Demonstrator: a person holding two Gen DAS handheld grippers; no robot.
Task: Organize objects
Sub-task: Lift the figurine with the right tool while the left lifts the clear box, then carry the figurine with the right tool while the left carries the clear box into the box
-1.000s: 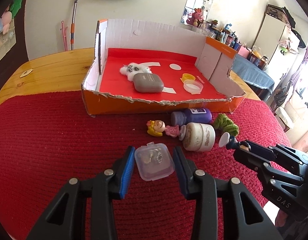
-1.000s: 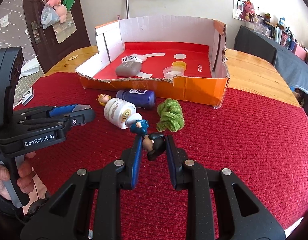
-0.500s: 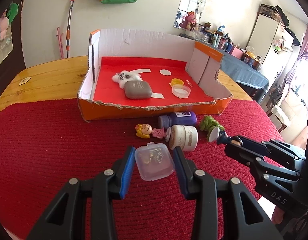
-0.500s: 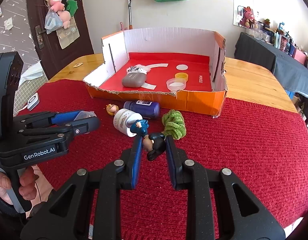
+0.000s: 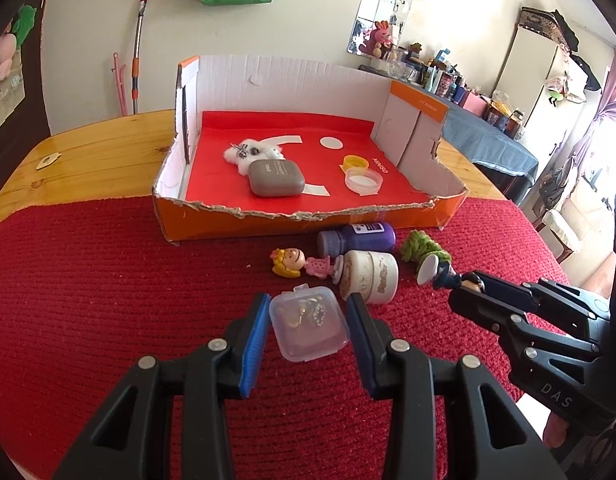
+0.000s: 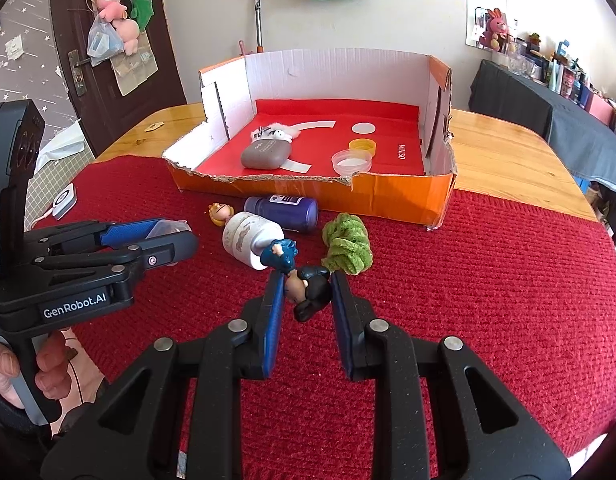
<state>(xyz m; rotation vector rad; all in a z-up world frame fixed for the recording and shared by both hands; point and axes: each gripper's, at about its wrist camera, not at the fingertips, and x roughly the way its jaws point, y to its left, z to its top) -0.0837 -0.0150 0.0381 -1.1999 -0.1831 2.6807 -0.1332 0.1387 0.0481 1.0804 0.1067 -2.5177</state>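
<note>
My left gripper [image 5: 308, 326] is shut on a small clear plastic box [image 5: 309, 327] with small items inside, held above the red cloth. My right gripper [image 6: 305, 294] is shut on a small figurine [image 6: 303, 280] with black hair and blue clothes; it also shows in the left wrist view [image 5: 448, 276]. On the cloth lie a white jar [image 5: 368, 276], a purple bottle [image 5: 358, 237], a blonde doll figure [image 5: 293, 263] and a green knitted item [image 5: 424, 246]. The open cardboard box [image 5: 308, 222] with a red floor stands behind them.
Inside the cardboard box lie a grey case [image 5: 275, 178], a white fluffy item [image 5: 247, 152], a yellow cap [image 5: 356, 161] and a clear lid [image 5: 362, 181]. The red cloth [image 5: 87, 280] covers the near part of a wooden table [image 5: 95, 148].
Both grippers have lifted and pulled back a little from the cardboard box while keeping hold of the clear box and the figurine.
</note>
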